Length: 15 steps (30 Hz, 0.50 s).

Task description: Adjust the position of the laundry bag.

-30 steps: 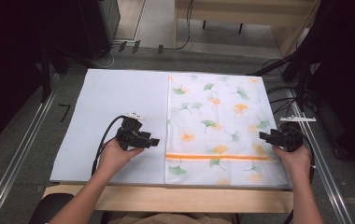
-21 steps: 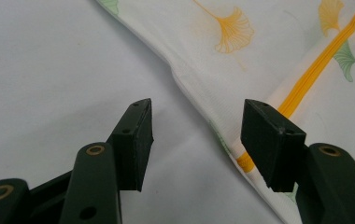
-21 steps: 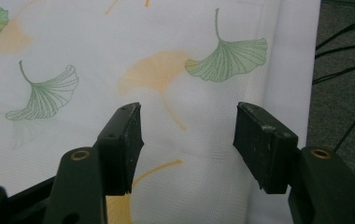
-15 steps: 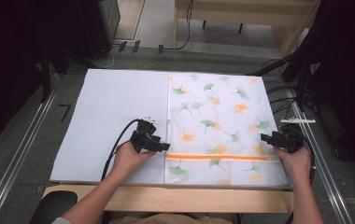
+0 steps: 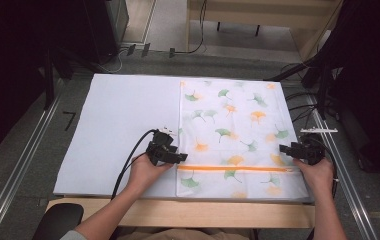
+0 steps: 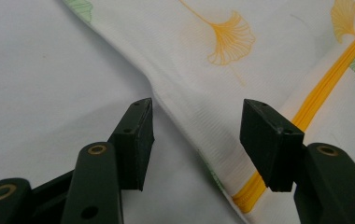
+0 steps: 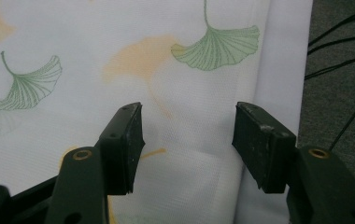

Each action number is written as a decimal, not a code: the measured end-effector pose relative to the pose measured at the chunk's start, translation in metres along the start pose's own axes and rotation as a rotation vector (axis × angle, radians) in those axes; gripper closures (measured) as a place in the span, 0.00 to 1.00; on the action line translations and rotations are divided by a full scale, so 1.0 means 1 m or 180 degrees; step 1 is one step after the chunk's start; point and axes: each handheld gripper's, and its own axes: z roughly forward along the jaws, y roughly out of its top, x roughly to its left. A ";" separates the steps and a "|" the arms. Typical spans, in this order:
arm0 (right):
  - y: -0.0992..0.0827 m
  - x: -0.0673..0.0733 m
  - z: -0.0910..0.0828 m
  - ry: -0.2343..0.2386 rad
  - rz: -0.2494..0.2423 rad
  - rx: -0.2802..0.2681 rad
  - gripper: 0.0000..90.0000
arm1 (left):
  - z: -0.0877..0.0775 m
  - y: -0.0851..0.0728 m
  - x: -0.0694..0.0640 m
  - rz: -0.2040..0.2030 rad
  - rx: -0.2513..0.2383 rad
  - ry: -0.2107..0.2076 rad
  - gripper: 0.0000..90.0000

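A white mesh bag [image 5: 233, 120] printed with green and orange ginkgo leaves lies flat on the right half of a pale sheet [image 5: 118, 120]. An orange zipper [image 5: 238, 169] runs across it near the front. My left gripper [image 5: 180, 157] hovers at the bag's left edge by the zipper end. In the left gripper view its jaws [image 6: 196, 116] straddle the bag's edge [image 6: 185, 121] and zipper [image 6: 325, 84]; they have just been closing a little, and the pads press on nothing. My right gripper [image 5: 284, 149] stands open over the bag's right edge [image 7: 189, 121].
The pale sheet covers most of the table, whose wooden front edge [image 5: 178, 212] is nearest me. Black cables [image 5: 303, 100] lie on the grey floor past the right side. Metal rails [image 5: 23, 170] run along both sides.
My left hand has moved right and slightly down, from the bare sheet to the bag's left edge. The right hand has stayed in place.
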 end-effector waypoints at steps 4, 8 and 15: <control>0.000 0.002 0.001 0.0042 -0.0045 0.0023 0.51 | 0.002 0.001 -0.001 -0.0074 -0.0021 -0.0075 0.57; 0.001 0.000 0.000 -0.0038 -0.0033 -0.0019 0.50 | 0.002 0.001 0.004 -0.0121 -0.0007 -0.0142 0.69; 0.000 -0.003 0.001 -0.0159 -0.0029 0.0022 0.48 | 0.003 0.002 0.008 -0.0141 0.0002 -0.0200 0.79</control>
